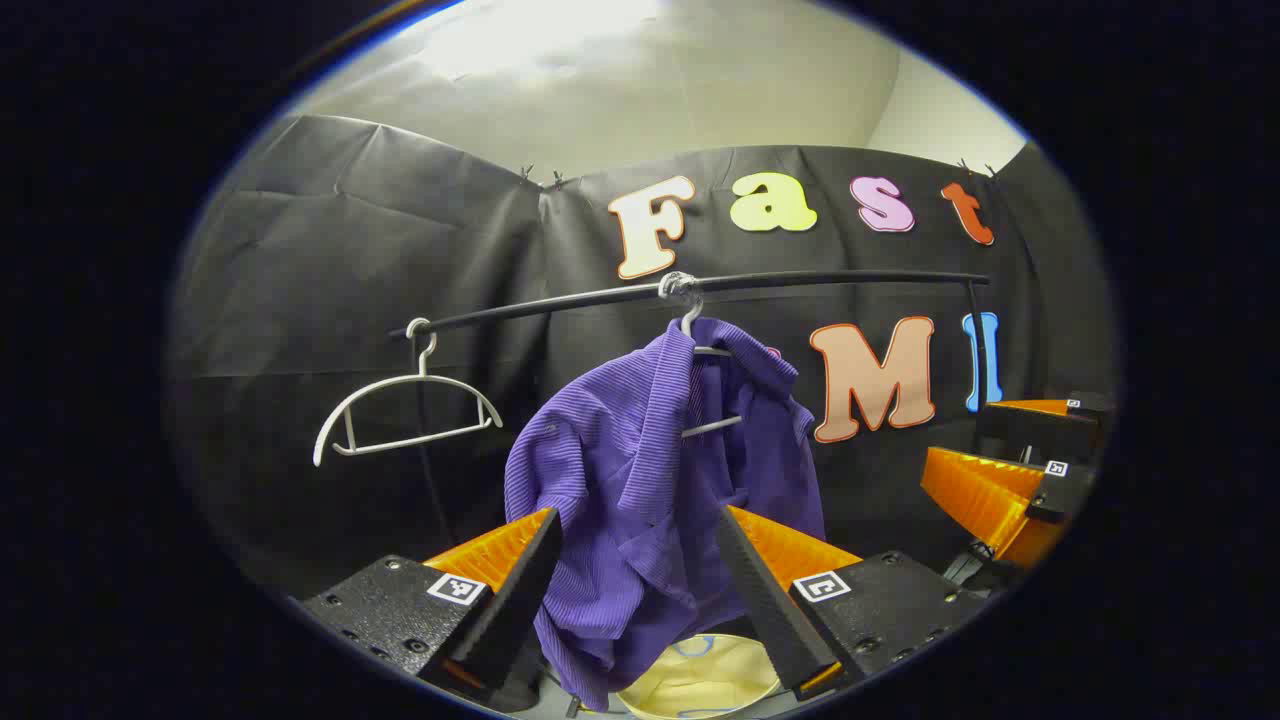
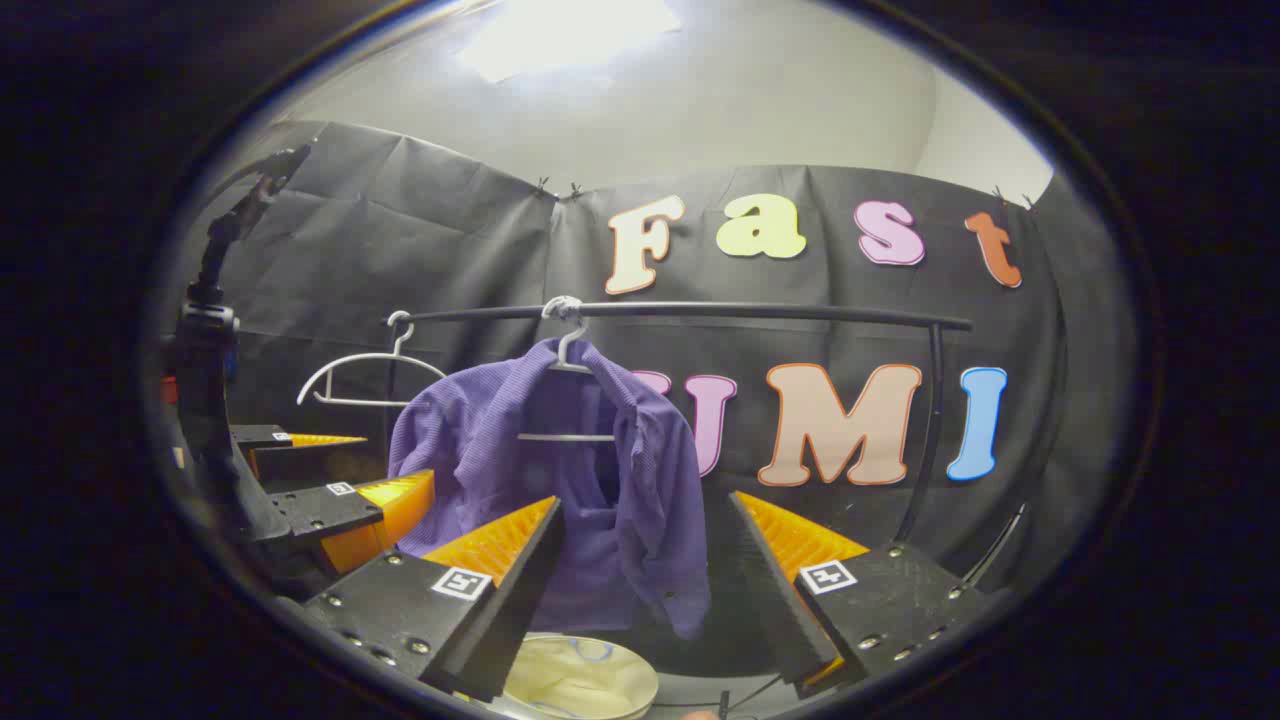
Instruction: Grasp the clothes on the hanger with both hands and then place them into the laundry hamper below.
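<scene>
A: Starting with the left gripper view: the left gripper (image 1: 640, 575) stands spread wide, nothing between its fingers. The purple shirt (image 1: 640, 470) hangs dead ahead of it on a white hanger (image 1: 700, 345) hooked over the black rail (image 1: 800, 280), its long axis dropping straight down through the gap between the fingers.

B: And the laundry hamper (image 1: 700, 680)?

A: Below and just ahead of the fingertips, a pale rim under the shirt's hem. An empty hanger (image 1: 405, 420) hangs off to the gripper's left. The other gripper sits off to its right.

B: Now the right gripper view?

A: The right gripper (image 2: 645, 570) is spread wide too, empty. The shirt (image 2: 560, 470) lies ahead but toward its left finger, not centred; the hamper (image 2: 580, 680) sits low, beneath that finger. I judge the left gripper the better lined up, and probably nearer.

B: Any labels?

A: Small square markers on the gripper bodies; nothing readable on the shirt.
</scene>
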